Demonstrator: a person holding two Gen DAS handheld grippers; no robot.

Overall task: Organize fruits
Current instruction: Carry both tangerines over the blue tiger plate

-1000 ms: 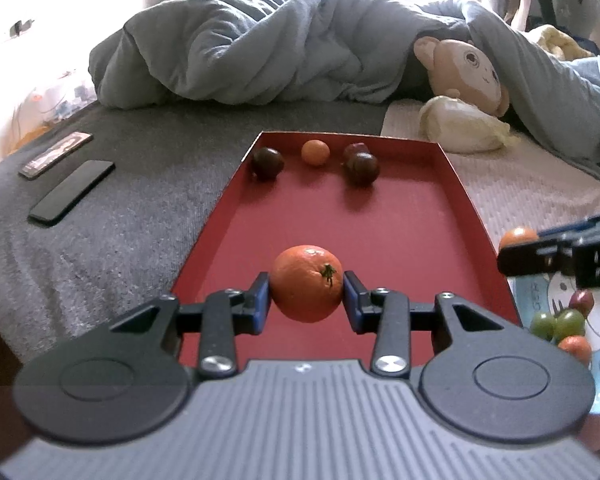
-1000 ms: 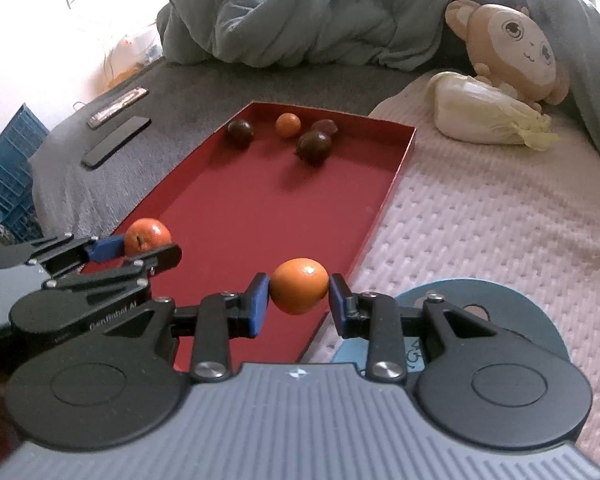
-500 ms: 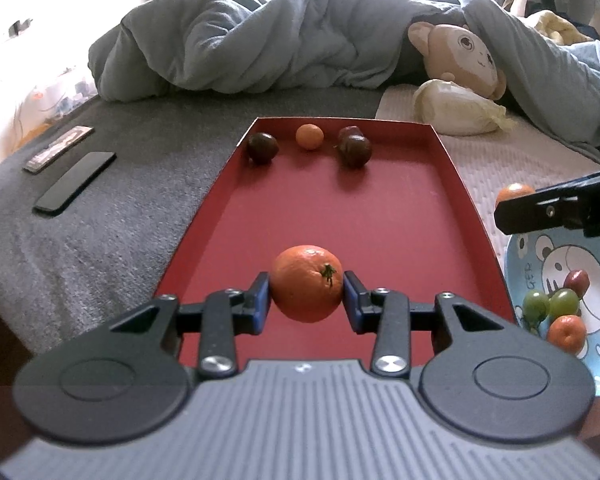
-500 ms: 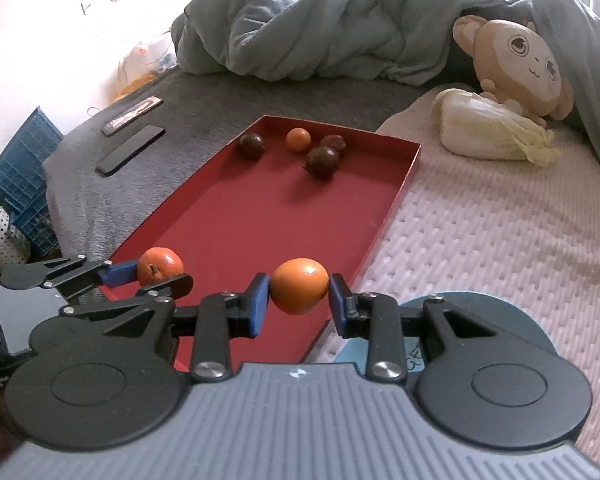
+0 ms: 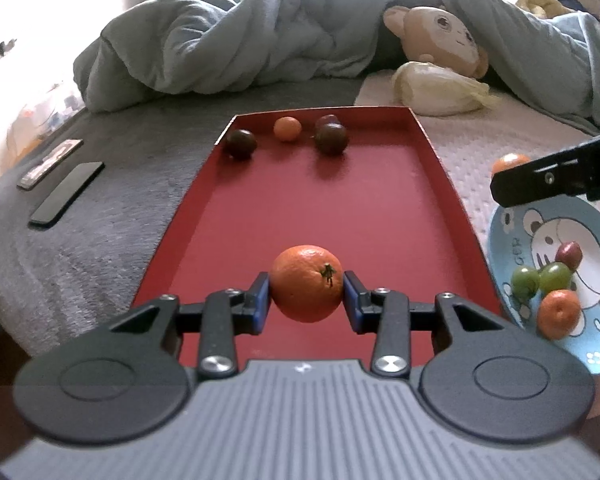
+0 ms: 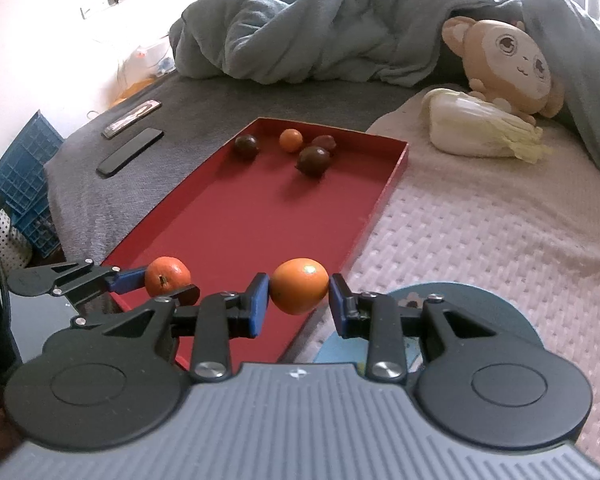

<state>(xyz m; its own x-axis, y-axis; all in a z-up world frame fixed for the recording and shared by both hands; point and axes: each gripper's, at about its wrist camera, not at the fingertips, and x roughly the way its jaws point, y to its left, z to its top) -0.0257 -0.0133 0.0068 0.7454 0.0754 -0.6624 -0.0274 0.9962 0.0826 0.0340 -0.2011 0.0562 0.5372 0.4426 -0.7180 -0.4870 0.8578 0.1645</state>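
Pulled back from tray's far end since earlier frame. Left gripper (image 5: 306, 298) clamped on tangerine (image 5: 307, 282), over near end of red tray (image 5: 440, 168). Right gripper (image 6: 299, 300) clamped on orange (image 6: 299, 285), above tray's right edge, beside blue plate (image 5: 508, 224).

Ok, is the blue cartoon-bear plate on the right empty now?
No: in the left wrist view the blue cartoon-bear plate holds two green grapes, a dark red fruit and a small orange mandarin.
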